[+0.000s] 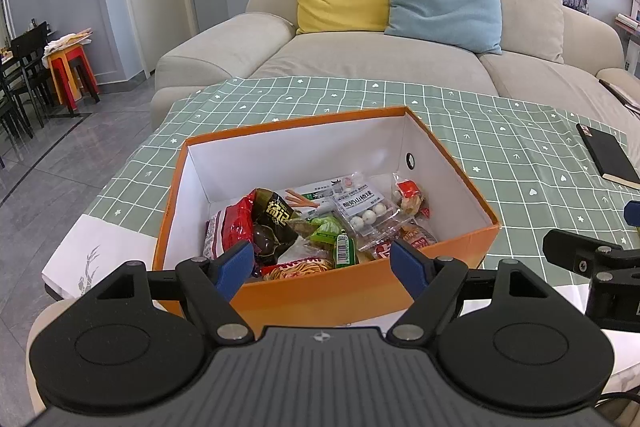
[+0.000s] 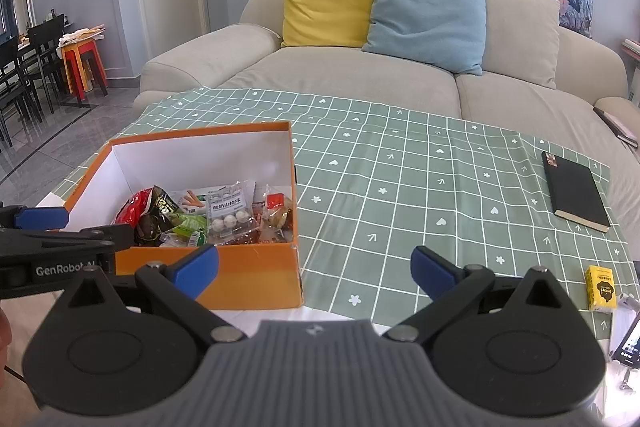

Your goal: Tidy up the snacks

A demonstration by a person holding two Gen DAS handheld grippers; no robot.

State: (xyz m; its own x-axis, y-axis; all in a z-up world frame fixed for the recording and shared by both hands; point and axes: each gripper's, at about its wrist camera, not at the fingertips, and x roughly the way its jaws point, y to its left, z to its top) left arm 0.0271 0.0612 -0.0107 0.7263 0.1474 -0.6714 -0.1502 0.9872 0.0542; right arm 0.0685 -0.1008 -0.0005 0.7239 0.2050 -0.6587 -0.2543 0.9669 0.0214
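Left gripper (image 1: 322,261) and right gripper (image 2: 315,269) both hover wide apart, empty. Snacks (image 1: 320,227) fill the orange box (image 1: 360,295) on the table. Risk: a low reach catches the box's near wall, tipping it

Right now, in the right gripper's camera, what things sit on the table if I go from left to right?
Orange cardboard box full of snack packets → black rectangular notebook → small yellow carton near the right edge of the green checked tablecloth.
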